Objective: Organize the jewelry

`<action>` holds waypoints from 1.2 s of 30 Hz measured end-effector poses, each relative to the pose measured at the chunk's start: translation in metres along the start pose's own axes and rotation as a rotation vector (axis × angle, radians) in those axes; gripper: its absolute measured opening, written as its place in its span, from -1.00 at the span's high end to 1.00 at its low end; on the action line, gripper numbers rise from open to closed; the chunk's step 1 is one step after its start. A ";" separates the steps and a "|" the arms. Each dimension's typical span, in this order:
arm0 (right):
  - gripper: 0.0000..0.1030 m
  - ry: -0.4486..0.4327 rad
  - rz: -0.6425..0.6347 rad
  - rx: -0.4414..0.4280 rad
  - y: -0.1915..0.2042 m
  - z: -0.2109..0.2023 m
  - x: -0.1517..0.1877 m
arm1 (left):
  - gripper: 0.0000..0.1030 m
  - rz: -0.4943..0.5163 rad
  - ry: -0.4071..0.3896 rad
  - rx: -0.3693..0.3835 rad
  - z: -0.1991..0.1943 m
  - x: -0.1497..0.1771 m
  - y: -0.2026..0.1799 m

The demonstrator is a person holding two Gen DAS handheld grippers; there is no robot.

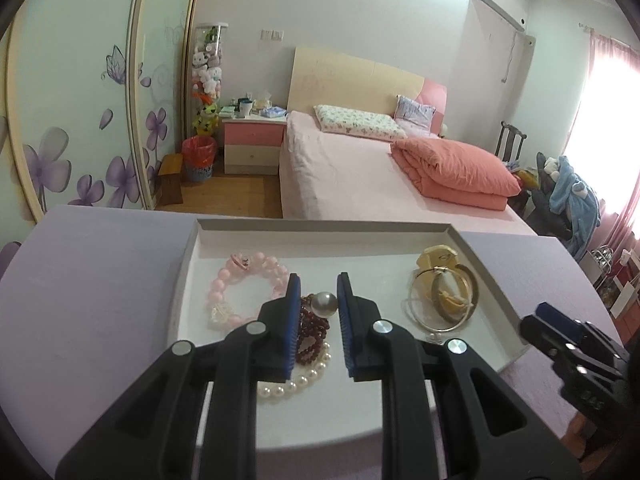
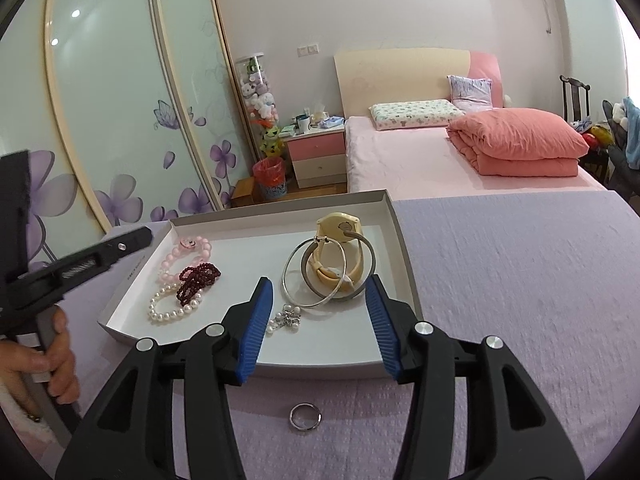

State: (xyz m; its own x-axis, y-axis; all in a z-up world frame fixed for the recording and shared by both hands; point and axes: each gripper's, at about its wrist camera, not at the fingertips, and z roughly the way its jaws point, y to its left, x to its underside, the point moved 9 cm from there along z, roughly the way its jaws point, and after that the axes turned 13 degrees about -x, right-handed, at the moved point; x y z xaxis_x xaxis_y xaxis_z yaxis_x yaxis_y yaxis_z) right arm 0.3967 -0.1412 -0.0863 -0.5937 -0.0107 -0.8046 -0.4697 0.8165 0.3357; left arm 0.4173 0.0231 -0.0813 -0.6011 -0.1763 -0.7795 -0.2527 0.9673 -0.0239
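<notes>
Now I am holding my left gripper (image 1: 318, 296), jaws narrowly parted around a large pearl (image 1: 325, 304), above the tray (image 2: 400, 236), while my wide-open right gripper (image 2: 320, 300) is needing to descend toward the ring (image 2: 305, 416) beyond the tray's near edge.

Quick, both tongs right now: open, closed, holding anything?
Left tongs: open, empty; large pearl sits between the fingers, not clamped.
Right tongs: open wide, empty, above the tray.

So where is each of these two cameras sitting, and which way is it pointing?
Left wrist view: rides the left claw, over the tray's beads, facing the bed; the right claw shows too.
Right wrist view: rides the right claw, facing the tray's bangles; the left claw and hand show.
Both share the tray and bed.
</notes>
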 end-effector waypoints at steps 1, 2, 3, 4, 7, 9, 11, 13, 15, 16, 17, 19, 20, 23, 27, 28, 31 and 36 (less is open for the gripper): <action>0.03 0.000 0.003 -0.002 0.000 0.000 0.000 | 0.63 0.002 0.006 -0.005 0.005 0.001 0.000; 0.02 0.001 0.007 -0.009 -0.001 0.001 0.000 | 0.63 0.003 0.010 -0.009 0.007 0.003 -0.001; 0.02 0.001 0.009 -0.012 -0.001 0.001 -0.001 | 0.63 0.004 0.014 -0.013 0.011 0.004 -0.001; 0.02 0.001 0.009 -0.014 -0.001 0.001 -0.001 | 0.63 0.006 0.016 -0.015 0.012 0.004 -0.002; 0.02 -0.001 0.010 -0.022 0.001 0.002 -0.001 | 0.63 0.008 0.021 -0.018 0.017 0.006 -0.004; 0.01 -0.003 0.009 -0.026 0.001 0.001 -0.001 | 0.63 0.006 0.025 -0.019 0.019 0.006 -0.005; 0.01 -0.006 0.007 -0.027 0.002 0.000 -0.002 | 0.63 0.003 0.027 -0.019 0.021 0.006 -0.006; 0.01 -0.006 0.007 -0.030 0.003 0.000 -0.002 | 0.62 0.000 0.032 -0.018 0.023 0.006 -0.007; 0.01 -0.006 0.006 -0.030 0.003 0.000 -0.002 | 0.60 -0.008 0.033 -0.025 0.023 0.006 -0.005; 0.01 -0.006 0.006 -0.030 0.003 0.000 -0.001 | 0.45 -0.012 0.034 -0.020 0.022 0.005 -0.004; 0.01 -0.007 0.006 -0.027 0.003 0.000 -0.001 | 0.22 -0.018 0.030 -0.021 0.020 0.005 -0.003; 0.01 -0.009 0.006 -0.024 0.002 0.000 -0.002 | 0.14 -0.026 0.008 -0.023 0.012 0.002 0.002; 0.01 -0.010 0.006 -0.022 0.002 -0.001 -0.002 | 0.14 -0.027 0.004 -0.022 0.009 0.001 0.003; 0.01 -0.015 0.004 -0.015 0.003 -0.003 -0.004 | 0.09 -0.043 -0.015 -0.025 -0.004 -0.002 0.013; 0.01 -0.015 -0.008 -0.009 0.006 -0.006 -0.005 | 0.01 -0.063 -0.036 -0.033 -0.023 -0.004 0.026; 0.01 -0.015 -0.014 -0.009 0.009 -0.007 -0.006 | -0.01 -0.065 -0.040 -0.034 -0.027 -0.003 0.029; 0.01 -0.010 -0.031 -0.012 0.015 -0.011 -0.004 | -0.08 -0.068 -0.061 -0.046 -0.045 0.000 0.040; 0.01 0.015 -0.051 -0.012 0.021 -0.018 0.006 | -0.30 -0.065 -0.098 -0.066 -0.074 0.008 0.054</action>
State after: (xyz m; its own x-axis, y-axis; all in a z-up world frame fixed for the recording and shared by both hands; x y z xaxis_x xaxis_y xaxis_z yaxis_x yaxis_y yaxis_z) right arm 0.3709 -0.1343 -0.0753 -0.5784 -0.0609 -0.8135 -0.5076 0.8075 0.3004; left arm 0.3426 0.0601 -0.0422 -0.5056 -0.2163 -0.8352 -0.3398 0.9398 -0.0377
